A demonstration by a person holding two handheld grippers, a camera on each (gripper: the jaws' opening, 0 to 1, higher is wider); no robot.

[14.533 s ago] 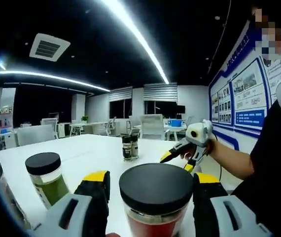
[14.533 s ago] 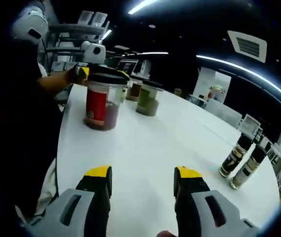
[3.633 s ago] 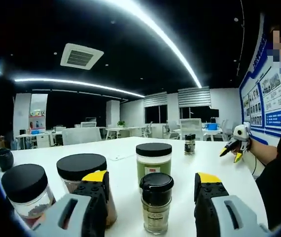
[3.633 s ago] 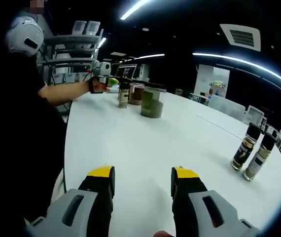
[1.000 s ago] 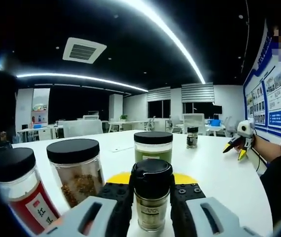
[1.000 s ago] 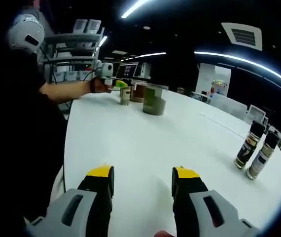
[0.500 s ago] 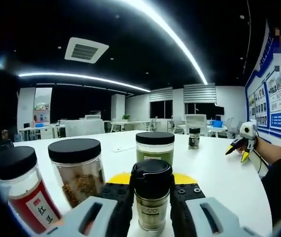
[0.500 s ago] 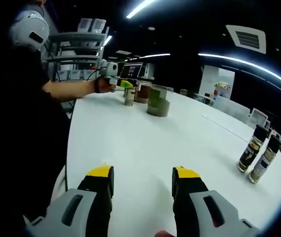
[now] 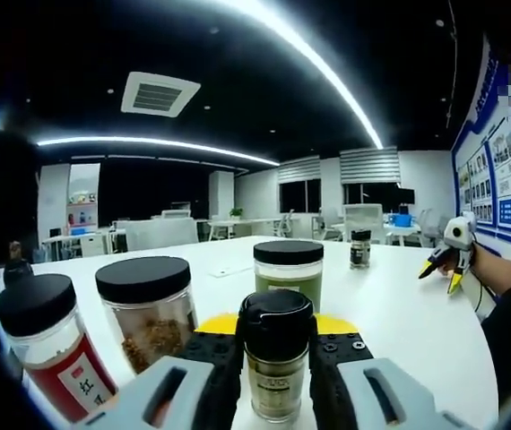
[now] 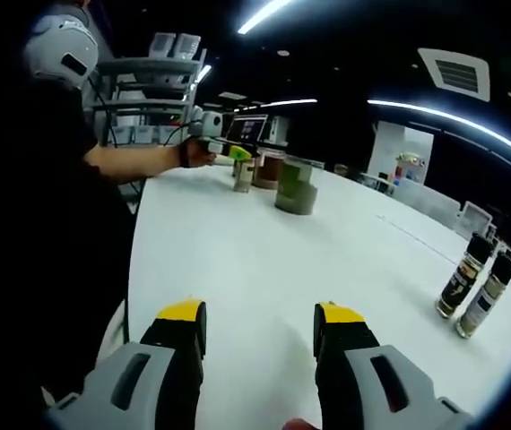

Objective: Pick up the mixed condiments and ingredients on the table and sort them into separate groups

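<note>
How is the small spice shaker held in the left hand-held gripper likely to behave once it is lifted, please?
The small spice shaker looks rigid, so it should hold shape in the left hand-held gripper. Its smooth clear wall may slip. It is narrow and upright, so probably tips easily once set down.

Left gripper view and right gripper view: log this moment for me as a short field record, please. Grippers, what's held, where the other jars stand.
left gripper: shut on small shaker bottle
right gripper: open, empty, over bare table
jars beside left gripper: red-label jar, brown-flake jar, green-powder jar, all upright, black lids
far side: two tall dark bottles standing together near the table's edge
lifted or on table: cannot tell for the held bottle
</note>
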